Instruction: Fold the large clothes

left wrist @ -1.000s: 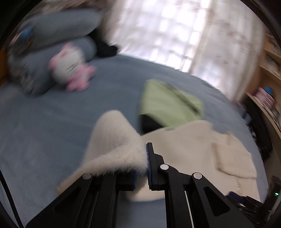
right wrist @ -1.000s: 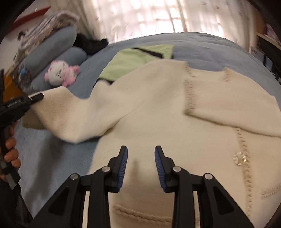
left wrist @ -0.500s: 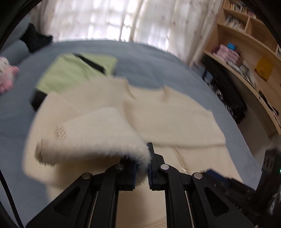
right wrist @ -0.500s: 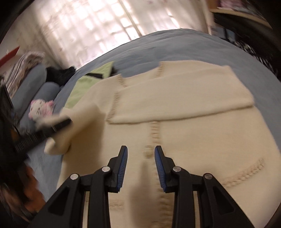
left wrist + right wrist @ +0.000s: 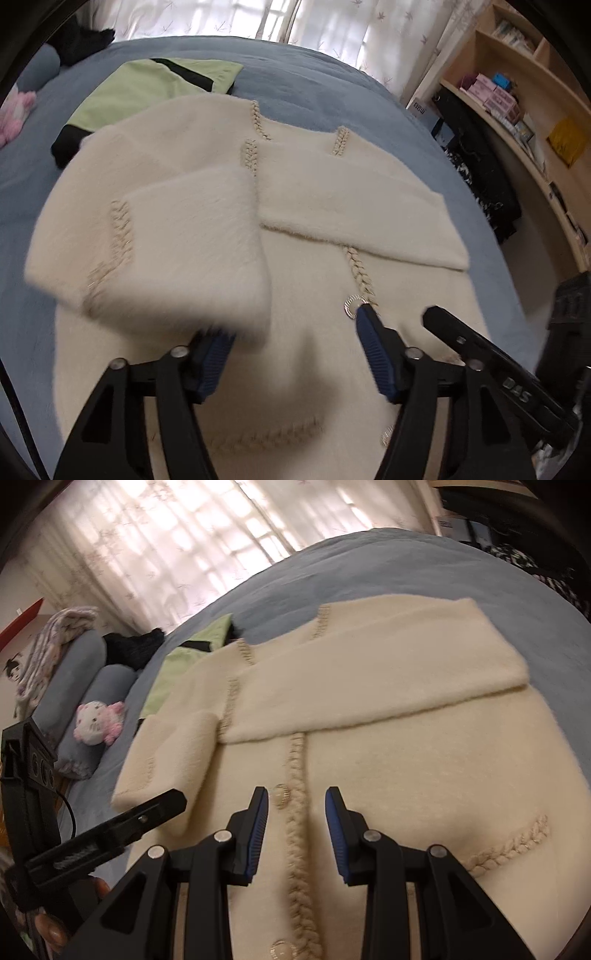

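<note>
On bed (image 5: 332, 85) — cream cardigan (image 5: 314, 369) flat, both sleeves folded across chest. Left gripper (image 5: 291, 354) jaws just opened, sleeve (image 5: 192, 251) released; right gripper (image 5: 295, 830) jaws apart, empty. Next — square sleeve edges before folding body.

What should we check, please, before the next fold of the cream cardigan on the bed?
1. Left gripper has let go: ok. Its jaws have just been opening, and the left sleeve lies by one pad, not pinched.
2. Left sleeve folded over the cardigan front: ok, though its cuff end looks slightly raised and blurred, so whether it has settled: cannot tell.
3. Right sleeve folded flat across the chest: ok.
4. Right gripper empty: ok, jaws apart above the button placket, nothing between them.
5. Green garment clear of the cardigan: not ok, the cardigan's shoulder overlaps it.
6. Hem flat: cannot tell, out of view.
</note>
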Motion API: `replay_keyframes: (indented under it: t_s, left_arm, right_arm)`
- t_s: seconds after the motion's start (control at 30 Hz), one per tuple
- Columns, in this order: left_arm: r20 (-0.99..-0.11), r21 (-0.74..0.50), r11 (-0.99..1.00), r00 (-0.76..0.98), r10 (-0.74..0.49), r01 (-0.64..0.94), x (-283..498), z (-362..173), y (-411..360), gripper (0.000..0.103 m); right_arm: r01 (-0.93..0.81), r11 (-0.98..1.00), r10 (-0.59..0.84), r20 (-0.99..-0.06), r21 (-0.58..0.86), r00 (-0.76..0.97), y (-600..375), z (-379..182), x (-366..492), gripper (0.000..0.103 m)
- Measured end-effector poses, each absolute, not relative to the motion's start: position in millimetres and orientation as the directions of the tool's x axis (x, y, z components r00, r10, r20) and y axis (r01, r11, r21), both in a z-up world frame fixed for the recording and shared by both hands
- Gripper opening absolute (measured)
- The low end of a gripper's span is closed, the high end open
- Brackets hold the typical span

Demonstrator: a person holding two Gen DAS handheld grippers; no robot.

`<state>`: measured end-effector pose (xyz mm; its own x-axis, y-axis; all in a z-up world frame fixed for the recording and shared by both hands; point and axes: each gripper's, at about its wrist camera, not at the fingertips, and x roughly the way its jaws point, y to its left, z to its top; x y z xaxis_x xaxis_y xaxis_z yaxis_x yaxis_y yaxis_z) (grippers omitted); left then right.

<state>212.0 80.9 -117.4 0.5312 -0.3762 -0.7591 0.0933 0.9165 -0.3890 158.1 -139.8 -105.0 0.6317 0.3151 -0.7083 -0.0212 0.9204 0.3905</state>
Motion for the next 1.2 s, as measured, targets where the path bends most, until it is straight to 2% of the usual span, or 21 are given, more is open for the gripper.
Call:
replay_keyframes:
  t_s: [0.17,0.3,0.47,0.67,0.8,1.03,1.07,1.13,1.2]
  left_arm:
    - [-0.742,-0.405,0.912,0.556,-0.374,0.074,183,-109,100,0.067]
    - [-0.737,-0.368,0.930,0.604,-0.302,0.016,159,-103,123,0.067]
    - [-0.743,-0.336,0.940,0.631,-0.224,-0.062,138,-106,156,0.067]
    - [-0.752,-0.353,0.926,0.629,-0.196,-0.133,124,-121,191,0.067]
    - [-0.755,-0.375,0.913,0.624,-0.201,-0.161,118,-132,207,0.067]
    - [-0.758,-0.404,0.896,0.615,-0.216,-0.183,116,-145,220,0.067]
    - [-0.758,-0.405,0.896,0.616,-0.216,-0.183,116,-145,221,0.067]
    - [-0.756,-0.404,0.896,0.618,-0.213,-0.185,114,-145,223,0.067]
    - [-0.755,-0.403,0.896,0.621,-0.210,-0.187,112,-144,223,0.067]
  right_arm:
    - [-0.121,0.928,0.347,-0.700,0.352,0.623,-115,-95,154,0.033]
    - [-0.228,0.933,0.360,-0.711,0.279,0.603,-83,-88,149,0.045]
    - [-0.389,0.906,0.373,-0.746,0.166,0.551,-32,-92,149,0.046]
    - [-0.473,0.880,0.317,-0.793,0.042,0.520,4,-106,155,0.046]
    - [-0.542,0.838,0.286,-0.796,-0.062,0.533,30,-108,150,0.046]
    - [-0.580,0.717,0.122,-0.750,-0.386,0.650,80,-132,146,0.046]
    - [-0.580,0.702,0.114,-0.739,-0.412,0.664,85,-132,148,0.044]
    - [-0.581,0.696,0.123,-0.728,-0.422,0.675,90,-128,153,0.009]
    - [-0.573,0.708,0.143,-0.710,-0.413,0.689,92,-112,161,0.008]
